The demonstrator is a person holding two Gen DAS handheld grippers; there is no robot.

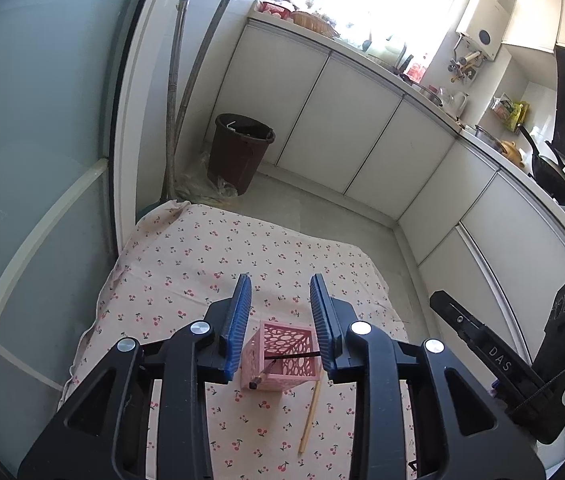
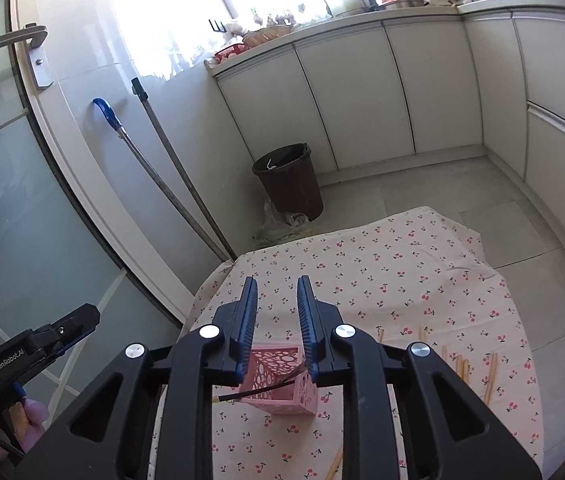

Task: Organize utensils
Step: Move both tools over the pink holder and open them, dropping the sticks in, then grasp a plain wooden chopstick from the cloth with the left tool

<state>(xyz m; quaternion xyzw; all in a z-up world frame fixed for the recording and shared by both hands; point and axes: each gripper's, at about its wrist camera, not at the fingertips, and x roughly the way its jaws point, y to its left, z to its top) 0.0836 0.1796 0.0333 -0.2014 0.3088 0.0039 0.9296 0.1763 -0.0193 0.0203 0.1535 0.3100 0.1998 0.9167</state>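
A pink perforated holder [image 1: 282, 354] [image 2: 282, 384] stands on the cherry-print cloth [image 1: 186, 264] [image 2: 382, 280], low between the fingers in both wrist views. A thin dark chopstick [image 1: 282, 358] [image 2: 258, 391] rests in it, leaning out over the rim. My left gripper [image 1: 280, 284] hovers open above the holder with nothing between its blue pads. My right gripper [image 2: 277, 284] is open too, and the dark chopstick's upper end lies near its right finger's base. One pale wooden chopstick [image 1: 308, 420] lies on the cloth beside the holder. Several more wooden chopsticks [image 2: 462, 368] lie to the right.
A brown bin [image 1: 240, 152] [image 2: 288, 184] stands on the floor past the cloth's far edge. Two long mop handles [image 2: 170, 184] lean by the glass door [image 2: 22, 200]. White cabinets [image 1: 342, 120] run along the back and right. The right gripper's body [image 1: 498, 360] sits close at the right.
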